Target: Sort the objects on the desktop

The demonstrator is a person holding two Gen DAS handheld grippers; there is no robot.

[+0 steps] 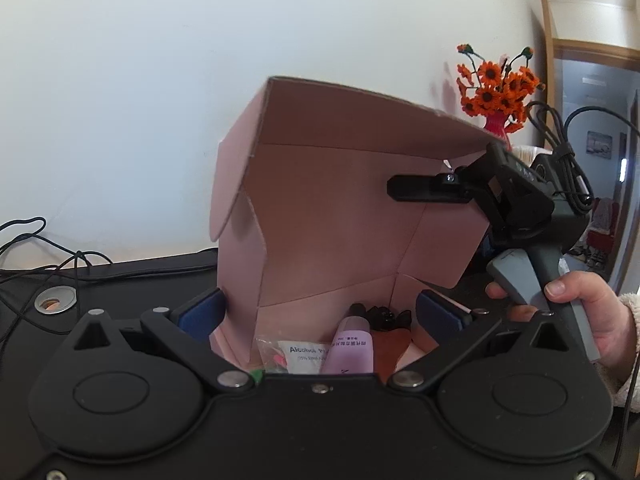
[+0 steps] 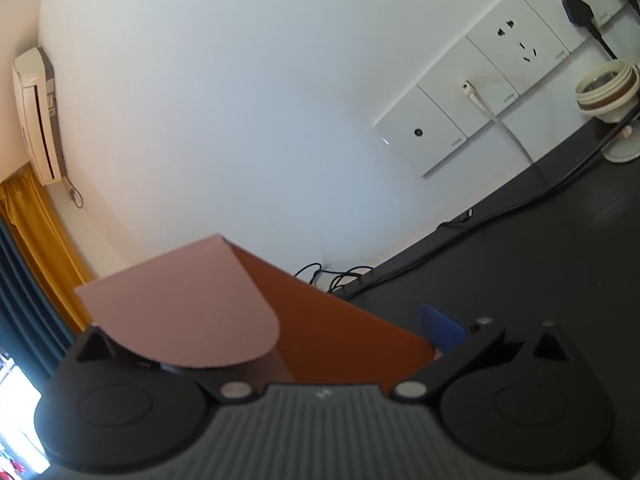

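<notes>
Left gripper [image 1: 320, 312] spread wide, blue fingertips [image 1: 202, 312] flanking the open pink box [image 1: 340, 216] on the black desk [image 1: 120, 280], pink tube [image 1: 352, 346] and alcohol wipe packet [image 1: 298, 354] inside, right gripper [image 1: 430, 190] at the lid, its state unclear, orange flowers [image 1: 496, 88] behind.

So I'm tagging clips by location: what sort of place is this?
Probably a home desk: a dark desk against a wall with sockets, a wall air conditioner, and a vase of orange flowers.
</notes>
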